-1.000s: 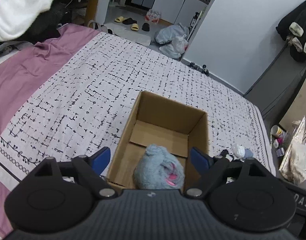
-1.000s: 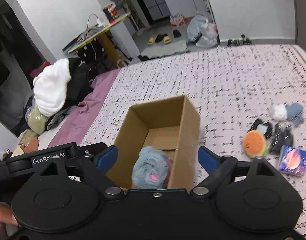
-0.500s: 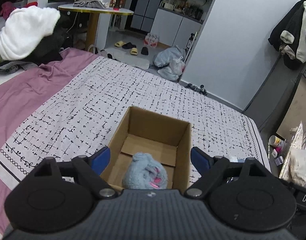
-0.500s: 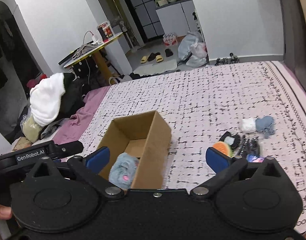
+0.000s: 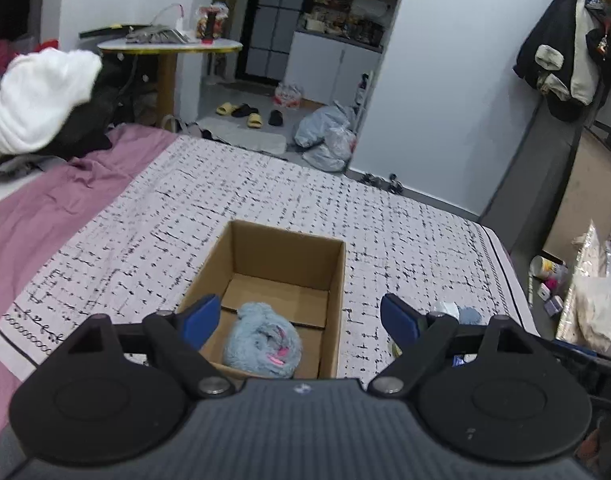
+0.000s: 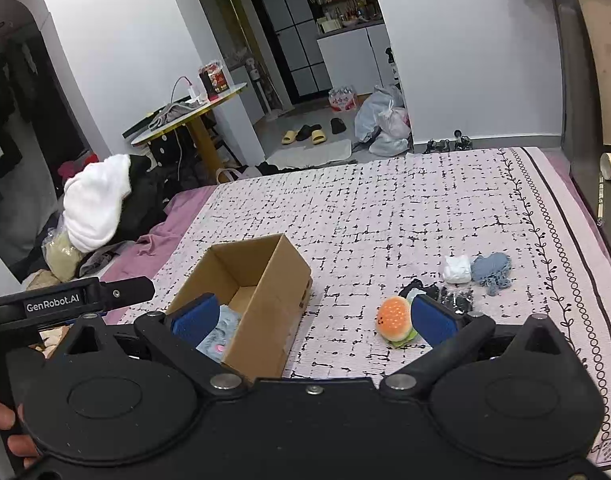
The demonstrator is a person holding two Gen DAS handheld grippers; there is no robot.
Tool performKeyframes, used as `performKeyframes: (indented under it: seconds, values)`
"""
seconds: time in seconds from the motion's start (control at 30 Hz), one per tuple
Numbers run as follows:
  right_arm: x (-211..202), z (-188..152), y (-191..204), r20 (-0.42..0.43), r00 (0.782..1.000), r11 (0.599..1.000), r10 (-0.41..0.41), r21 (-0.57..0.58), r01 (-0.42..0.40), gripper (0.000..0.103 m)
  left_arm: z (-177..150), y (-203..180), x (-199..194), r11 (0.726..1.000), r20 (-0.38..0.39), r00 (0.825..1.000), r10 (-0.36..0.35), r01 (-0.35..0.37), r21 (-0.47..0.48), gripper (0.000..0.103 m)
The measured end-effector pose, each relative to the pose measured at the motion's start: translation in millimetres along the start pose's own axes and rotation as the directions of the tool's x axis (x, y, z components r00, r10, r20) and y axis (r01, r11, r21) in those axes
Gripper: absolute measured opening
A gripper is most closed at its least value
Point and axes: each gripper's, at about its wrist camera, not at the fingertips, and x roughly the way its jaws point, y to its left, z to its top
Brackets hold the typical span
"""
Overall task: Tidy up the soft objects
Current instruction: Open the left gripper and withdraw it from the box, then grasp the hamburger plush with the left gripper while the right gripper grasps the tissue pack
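Both grippers have pulled back from the box since a second ago, and it now sits smaller and farther off in each view.

From the left wrist we see the left gripper [image 5: 295, 318] with its jaws spread and opening a little more, nothing between the pads. The box [image 5: 337, 280] stands near the bed's [image 5: 153, 240] near edge, and the blue plush [image 5: 261, 340] lies inside at its near end, released.

From the right wrist, the right gripper [image 6: 311, 318] is spread wide and empty. The box [image 6: 293, 280] is to the left, with the plush [image 6: 221, 340] peeking over its near wall. Toward the bed's [image 6: 385, 216] right edge lie the burger toy [image 6: 395, 318], dark items [image 6: 453, 300], a white piece [image 6: 457, 269] and a blue cloth [image 6: 491, 270], all still outside the box.

We judge one item stowed; the burger, close to the right jaw, looks the likely next pick.
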Motion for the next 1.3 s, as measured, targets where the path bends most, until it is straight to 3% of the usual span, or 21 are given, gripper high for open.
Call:
performKeyframes:
  seconds: [0.07,0.17,0.4,0.77,1.03,1.3]
  values:
    - [-5.9,0.2,-6.7,-0.003,0.999,0.999,0.034,0.024,-0.034,0.103,-1.5,-4.8,-3.9,1.000,0.017,1.000,0.004,-0.004,0.001,0.098]
    - [-12.9,0.5,-14.4,-0.003,0.999,0.999,0.040,0.021,-0.040,0.103,-4.5,-13.0,-8.5,1.000,0.033,0.999,-0.002,0.001,0.006,0.103]
    - [-25.8,-5.3,-31.5,0.002,1.000,0.999,0.003,-0.032,-0.003,0.103,-19.9,-31.0,-9.1,1.000,0.028,1.000,-0.014,0.014,-0.004,0.103]
    - [-41.2,-10.1,-54.6,0.021,1.000,1.000,0.017,-0.006,-0.017,0.103,-38.0,-55.2,-17.4,1.000,0.096,0.995,-0.013,0.012,0.010,0.103]
    - [-42.4,-3.2,-65.9,0.006,1.000,1.000,-0.021,0.000,0.021,0.103,-45.8,-73.5,-12.1,1.000,0.085,0.996,-0.002,0.000,0.028,0.103]
    - [-31.3,-3.8,-92.9,-0.041,0.998,0.993,-0.048,0.106,0.053,0.103,-49.7,-90.6,1.9,0.998,0.072,0.997,-0.007,0.003,0.057,0.103]
